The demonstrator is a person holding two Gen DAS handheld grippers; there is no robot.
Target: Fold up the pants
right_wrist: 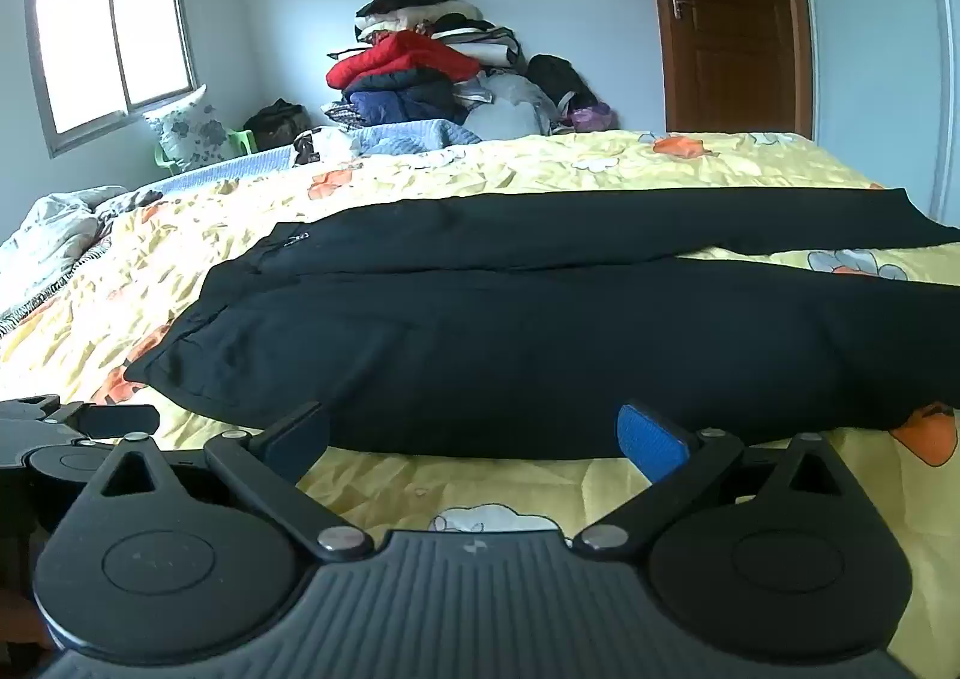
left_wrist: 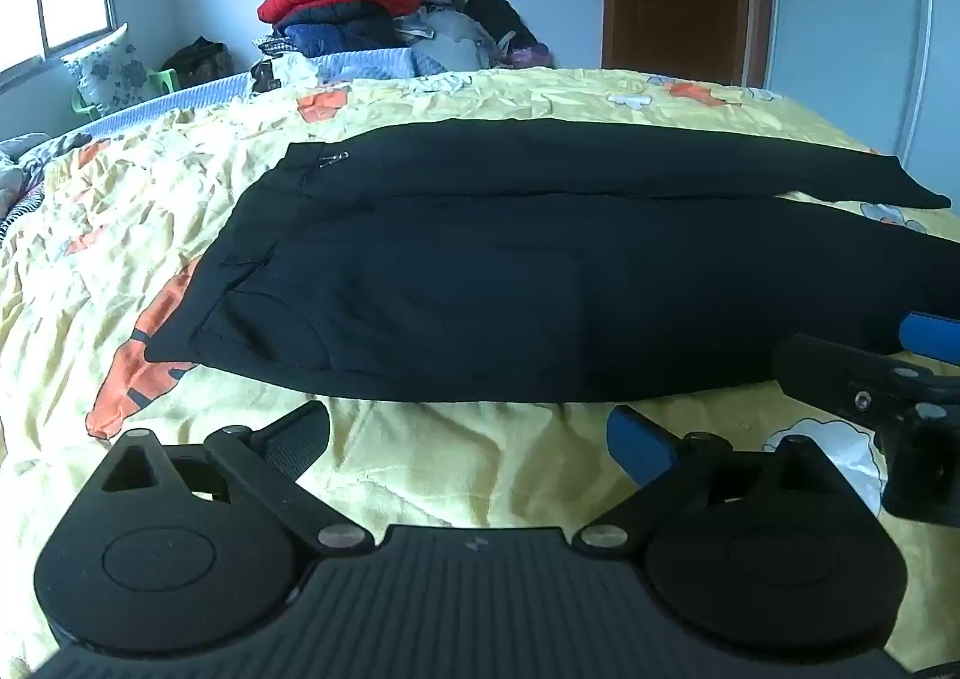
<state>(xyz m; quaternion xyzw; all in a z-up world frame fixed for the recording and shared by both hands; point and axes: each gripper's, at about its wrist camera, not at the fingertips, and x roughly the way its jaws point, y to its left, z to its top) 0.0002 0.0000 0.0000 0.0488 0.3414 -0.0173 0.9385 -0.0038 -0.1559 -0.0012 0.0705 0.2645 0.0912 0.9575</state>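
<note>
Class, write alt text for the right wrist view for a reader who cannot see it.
Black pants lie spread flat across a yellow floral bedsheet, waistband left, legs running right. The right tongs hover open just short of the near edge, holding nothing. A pile of folded clothes and a brown wooden door stand behind.

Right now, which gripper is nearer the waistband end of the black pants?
Left. The left gripper sits open nearer the waistband of the black pants; the right gripper, also open, faces the near leg.

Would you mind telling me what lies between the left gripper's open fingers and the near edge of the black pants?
Only bare yellow bedspread lies between the left gripper and the black pants, as the left wrist view shows.
</note>
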